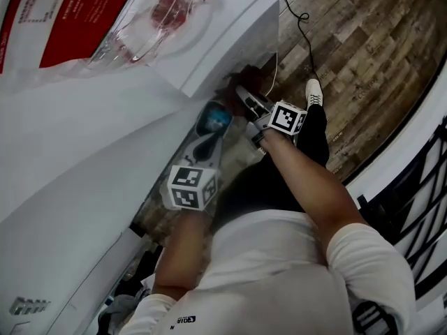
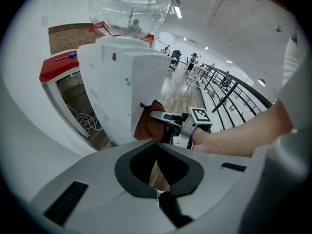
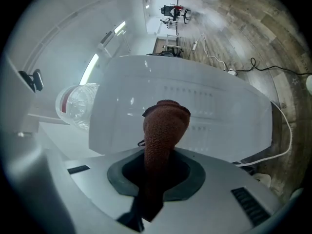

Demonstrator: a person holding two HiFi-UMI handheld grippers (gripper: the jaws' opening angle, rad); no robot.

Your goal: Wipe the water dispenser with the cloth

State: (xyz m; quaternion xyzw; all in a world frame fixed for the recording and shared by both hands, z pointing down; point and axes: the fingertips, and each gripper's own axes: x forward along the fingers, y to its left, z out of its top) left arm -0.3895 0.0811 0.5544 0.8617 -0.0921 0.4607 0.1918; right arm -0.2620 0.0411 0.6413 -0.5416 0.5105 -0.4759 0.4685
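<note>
The white water dispenser (image 1: 234, 30) (image 2: 122, 82) (image 3: 195, 111) stands with a clear bottle (image 1: 164, 12) (image 2: 129, 9) on top. My right gripper (image 1: 246, 98) (image 2: 163, 117) (image 3: 156, 165) is shut on a dark red-brown cloth (image 3: 163, 126) (image 2: 145, 126). The cloth's bunched end presses on the dispenser's side panel, low down. My left gripper (image 1: 209, 128) (image 2: 157, 146) hangs just behind and below the right one, away from the dispenser, with its jaws closed and nothing between them.
A black cable (image 1: 304, 26) and a white cord (image 3: 287, 130) lie on the wooden floor beside the dispenser. A shoe (image 1: 314, 93) stands close to the dispenser's base. A black railing (image 1: 426, 187) runs along the right. A red-topped table (image 2: 58, 65) stands behind the dispenser.
</note>
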